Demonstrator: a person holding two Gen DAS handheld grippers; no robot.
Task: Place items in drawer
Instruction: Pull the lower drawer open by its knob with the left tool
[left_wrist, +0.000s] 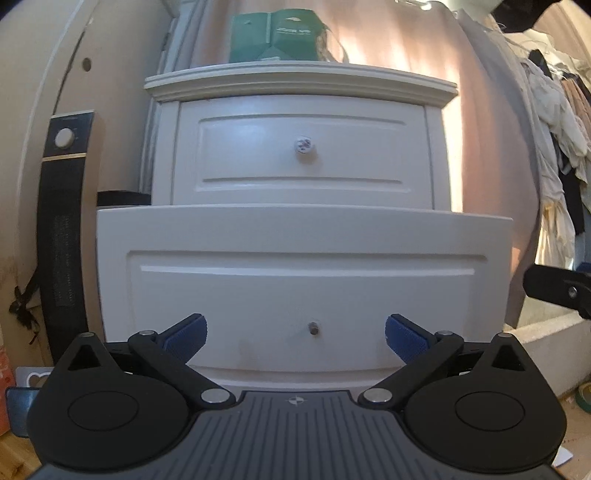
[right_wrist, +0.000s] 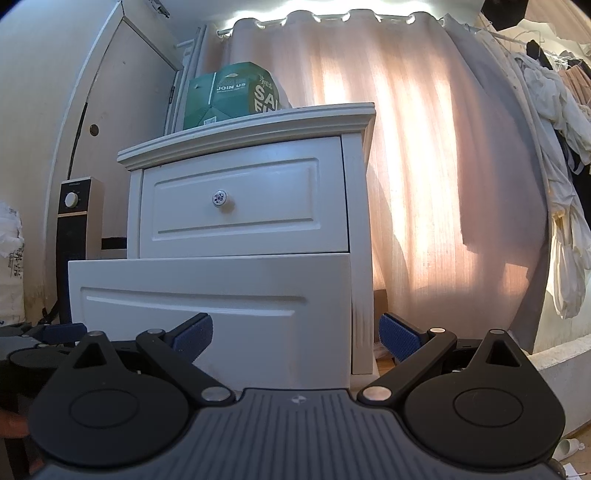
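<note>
A white nightstand (left_wrist: 301, 79) faces me, its lower drawer (left_wrist: 303, 258) pulled out toward the camera. The drawer front carries only a small metal stub (left_wrist: 313, 328) at its middle. The upper drawer is closed and has a patterned round knob (left_wrist: 303, 144). My left gripper (left_wrist: 295, 338) stands open just before the stub, nothing between its blue pads (left_wrist: 186, 334). In the right wrist view my right gripper (right_wrist: 295, 338) is open and empty near the right end of the lower drawer (right_wrist: 207, 291). The drawer's inside is hidden in both views.
A green box (right_wrist: 232, 94) sits on the nightstand top. A black tower heater (left_wrist: 62, 229) stands to its left against the wall. A pink curtain (right_wrist: 424, 166) hangs behind, clothes (left_wrist: 557, 122) hang at the right, and a pale ledge (right_wrist: 561, 362) lies low right.
</note>
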